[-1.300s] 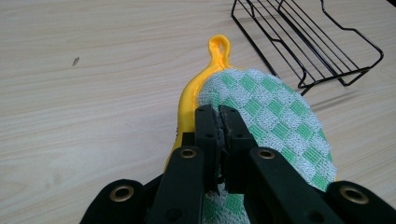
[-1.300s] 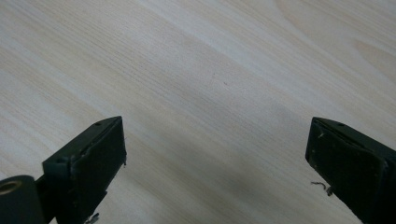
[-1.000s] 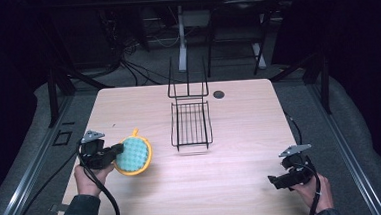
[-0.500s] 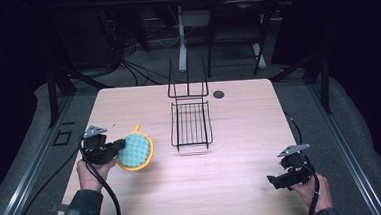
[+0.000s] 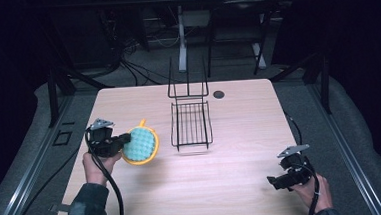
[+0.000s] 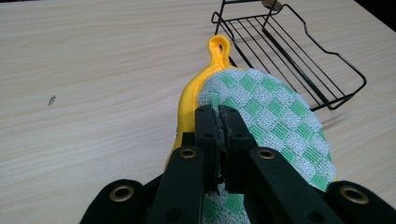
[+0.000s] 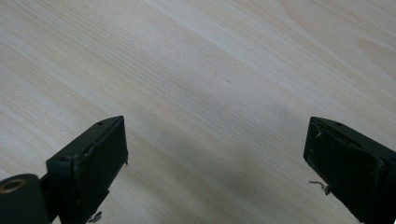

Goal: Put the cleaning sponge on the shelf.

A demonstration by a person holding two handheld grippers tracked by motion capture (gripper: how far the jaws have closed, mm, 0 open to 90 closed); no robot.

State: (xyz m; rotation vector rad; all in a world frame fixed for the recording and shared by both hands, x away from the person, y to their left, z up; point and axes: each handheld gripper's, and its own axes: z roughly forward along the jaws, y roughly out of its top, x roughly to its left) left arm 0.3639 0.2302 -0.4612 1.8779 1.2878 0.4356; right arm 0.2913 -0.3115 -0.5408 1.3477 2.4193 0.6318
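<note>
Left gripper (image 5: 123, 143) is clamped tight on the near edge of a scrubbing pad (image 5: 140, 144), green-and-white checkered on top with a yellow backing and a little yellow loop at the far end. In the left gripper view the two jaws are pinched together right on the pad's (image 6: 266, 112) rim, and the pad sticks out past them, tilted up off the table (image 5: 243, 184) rather than lying flat. Just beside it, toward the middle of the table, sits a black wire rack (image 5: 191, 125) with a tall back frame. Right gripper (image 5: 275, 181) hangs over bare wood near the front right corner, jaws spread wide, nothing in them.
</note>
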